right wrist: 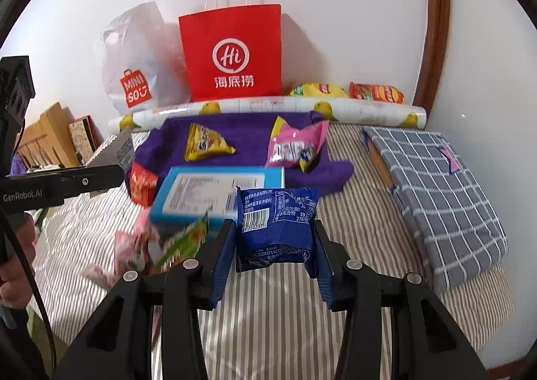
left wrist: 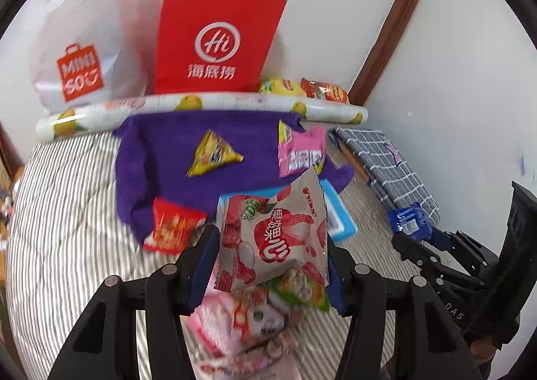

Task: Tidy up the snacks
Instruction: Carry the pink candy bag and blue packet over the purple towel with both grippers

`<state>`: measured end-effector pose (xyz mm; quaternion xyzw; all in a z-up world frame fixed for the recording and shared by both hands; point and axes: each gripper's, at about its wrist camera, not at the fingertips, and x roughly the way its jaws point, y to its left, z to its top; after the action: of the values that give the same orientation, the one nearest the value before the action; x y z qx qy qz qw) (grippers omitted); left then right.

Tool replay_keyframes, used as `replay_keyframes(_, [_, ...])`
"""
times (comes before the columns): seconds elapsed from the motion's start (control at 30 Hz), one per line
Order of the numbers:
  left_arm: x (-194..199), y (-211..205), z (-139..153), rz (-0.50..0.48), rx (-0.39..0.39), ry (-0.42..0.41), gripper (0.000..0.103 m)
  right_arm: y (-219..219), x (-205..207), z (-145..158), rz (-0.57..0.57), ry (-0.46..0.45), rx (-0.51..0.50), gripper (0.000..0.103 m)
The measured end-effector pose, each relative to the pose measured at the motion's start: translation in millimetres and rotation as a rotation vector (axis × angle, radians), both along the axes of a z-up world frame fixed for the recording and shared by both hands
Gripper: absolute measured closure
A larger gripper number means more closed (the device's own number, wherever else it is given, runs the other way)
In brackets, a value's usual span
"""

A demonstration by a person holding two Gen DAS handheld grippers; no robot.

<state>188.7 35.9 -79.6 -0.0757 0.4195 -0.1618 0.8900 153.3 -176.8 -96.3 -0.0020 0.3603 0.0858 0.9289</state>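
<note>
My left gripper (left wrist: 272, 246) is shut on a grey-pink strawberry snack packet (left wrist: 272, 235), held above the striped bed. My right gripper (right wrist: 273, 239) is shut on a blue snack packet (right wrist: 275, 222), also seen at the right as the blue snack packet (left wrist: 407, 222). On a purple towel (right wrist: 255, 131) lie a yellow triangular packet (right wrist: 204, 145), a pink packet (right wrist: 295, 148) and a red packet (right wrist: 142, 185). A light-blue box (right wrist: 214, 195) lies at the towel's near edge. Pink packets (left wrist: 241, 323) and a green packet (left wrist: 302, 292) lie under the left gripper.
A red paper bag (right wrist: 235, 54) and a white plastic bag (right wrist: 141, 61) stand against the wall behind a lemon-print roll (right wrist: 268, 108). Yellow and orange chip bags (right wrist: 345, 91) lie in the corner. A grey checked cloth bundle (right wrist: 436, 185) lies on the right. A hand (right wrist: 13, 266) is at left.
</note>
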Motion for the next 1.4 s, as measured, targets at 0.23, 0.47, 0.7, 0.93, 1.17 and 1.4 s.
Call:
replay_keyframes(0.23, [37.8, -10.1, 17.0, -0.021, 0.004, -0.036, 0.049, 4.5, 47.9, 9.2, -0.007, -0.007, 0.01, 0.059])
replay_keyframes(0.47, [76.2, -8.0, 20.3, -0.006, -0.006, -0.034, 0.049, 11.9, 93.3, 12.6, -0.01, -0.021, 0.013, 0.059])
replay_keyframes(0.7, [112.7, -2.4, 18.6, 0.04, 0.008, -0.04, 0.048, 15.9, 137.3, 10.8, -0.005, -0.023, 0.01, 0.059])
replay_keyframes(0.93, [136.5, 3.8, 2.4, 0.067, -0.002, -0.012, 0.048, 28.6, 175.8, 4.8, 0.049, -0.031, -0.022, 0.059])
replay_keyframes(1.17, [150.3, 7.8, -13.3, 0.093, 0.034, 0.033, 0.048, 35.3, 200.8, -7.5, 0.07, -0.022, -0.012, 0.059])
replay_keyframes(1.4, [158.6, 1.4, -5.3, 0.077, 0.103, 0.009, 0.048, 39.7, 212.4, -14.6, 0.087, -0.015, -0.002, 0.059])
